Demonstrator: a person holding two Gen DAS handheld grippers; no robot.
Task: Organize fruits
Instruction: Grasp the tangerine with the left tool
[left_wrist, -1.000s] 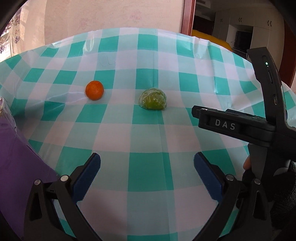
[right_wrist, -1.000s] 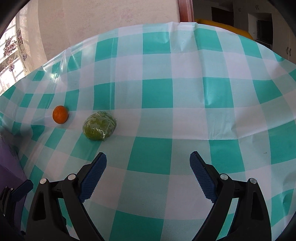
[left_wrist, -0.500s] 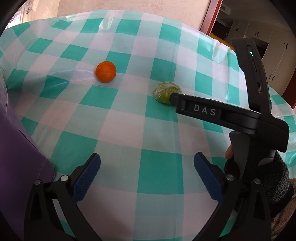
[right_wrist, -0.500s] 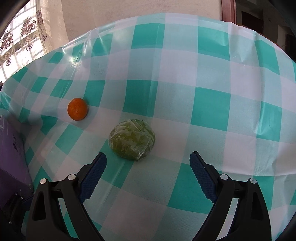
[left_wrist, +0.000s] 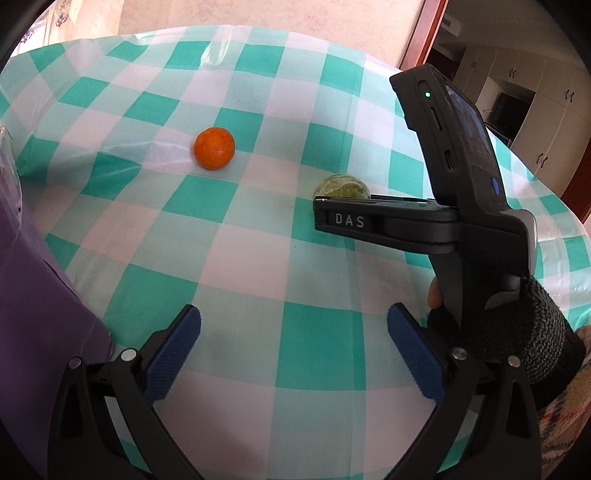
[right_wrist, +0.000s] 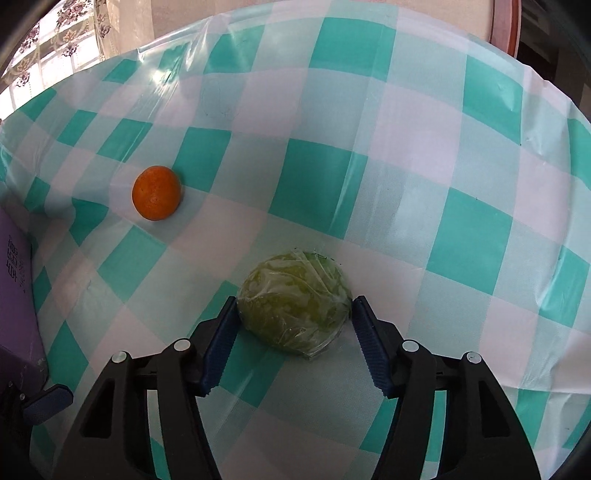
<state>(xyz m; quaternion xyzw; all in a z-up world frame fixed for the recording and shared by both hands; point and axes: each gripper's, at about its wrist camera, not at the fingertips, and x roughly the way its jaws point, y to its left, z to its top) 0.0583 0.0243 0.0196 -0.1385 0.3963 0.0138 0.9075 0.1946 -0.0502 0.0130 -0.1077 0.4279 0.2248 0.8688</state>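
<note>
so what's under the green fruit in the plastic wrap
The wrapped green fruit sits on the checked tablecloth, between the pads of the right tongs, which have just been closing. The cloth directly beneath it is hidden by the fruit itself.

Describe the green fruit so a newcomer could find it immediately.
On the teal-and-white checked tablecloth, look between the blue-padded fingers of the right gripper, which have just been closing around it. The green fruit is wrapped in clear film, unlike the bare orange lying apart.

Green-checked tablecloth (right_wrist: 317, 181), purple box (right_wrist: 14, 295) at left, perhaps cupboards (left_wrist: 532, 110) beyond.
</note>
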